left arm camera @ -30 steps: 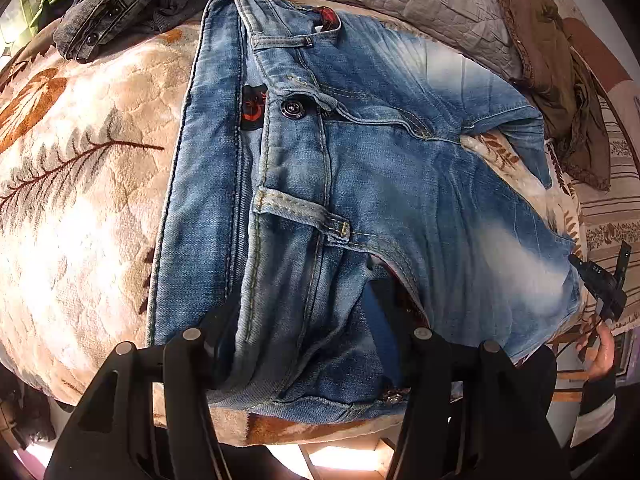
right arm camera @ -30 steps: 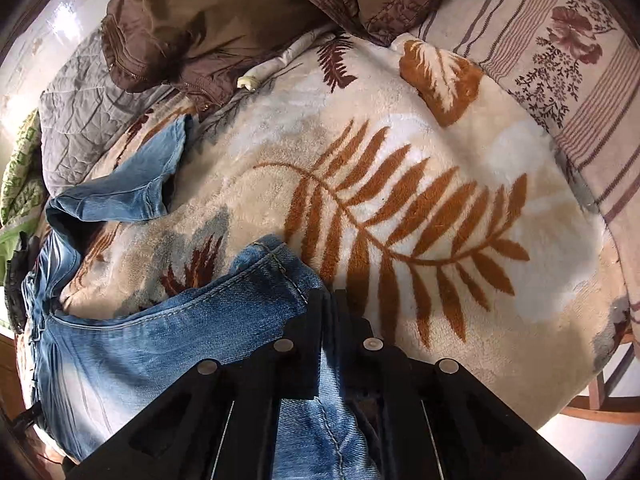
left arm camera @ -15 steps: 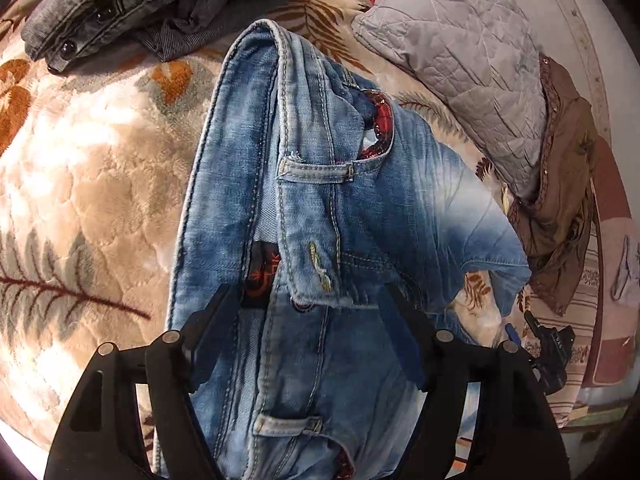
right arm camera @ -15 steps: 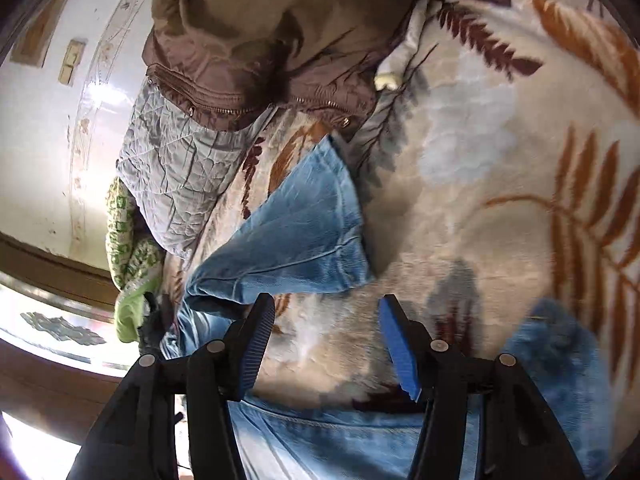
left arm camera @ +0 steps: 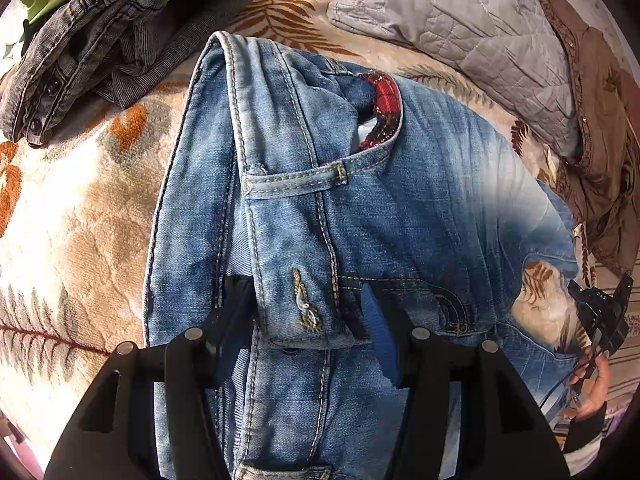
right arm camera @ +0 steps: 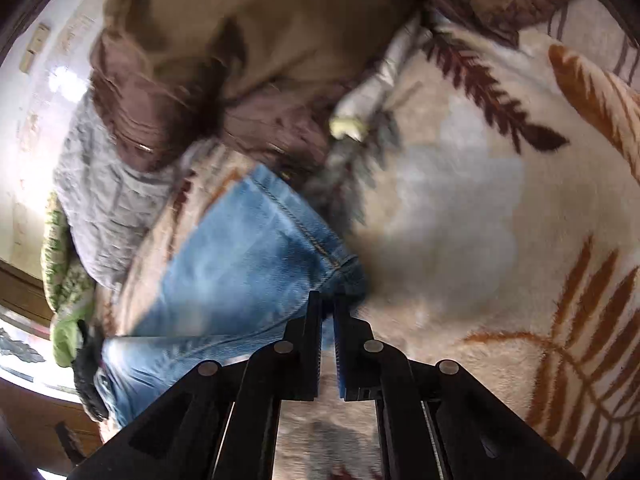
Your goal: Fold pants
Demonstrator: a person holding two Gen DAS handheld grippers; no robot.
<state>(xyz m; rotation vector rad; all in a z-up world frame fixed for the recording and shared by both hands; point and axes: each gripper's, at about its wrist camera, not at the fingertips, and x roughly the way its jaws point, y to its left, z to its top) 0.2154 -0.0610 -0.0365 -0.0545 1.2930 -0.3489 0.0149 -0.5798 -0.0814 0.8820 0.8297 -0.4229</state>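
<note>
Grey trousers (left arm camera: 120, 40), quilt (left arm camera: 460, 32) crowd far edge; blanket (left arm camera: 72, 232) left free

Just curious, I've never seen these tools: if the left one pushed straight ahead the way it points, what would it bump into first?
Most likely the blue jeans: the left gripper points down at their waistband, which lies between its closing jaws. The leaf-patterned blanket lies underneath.
</note>
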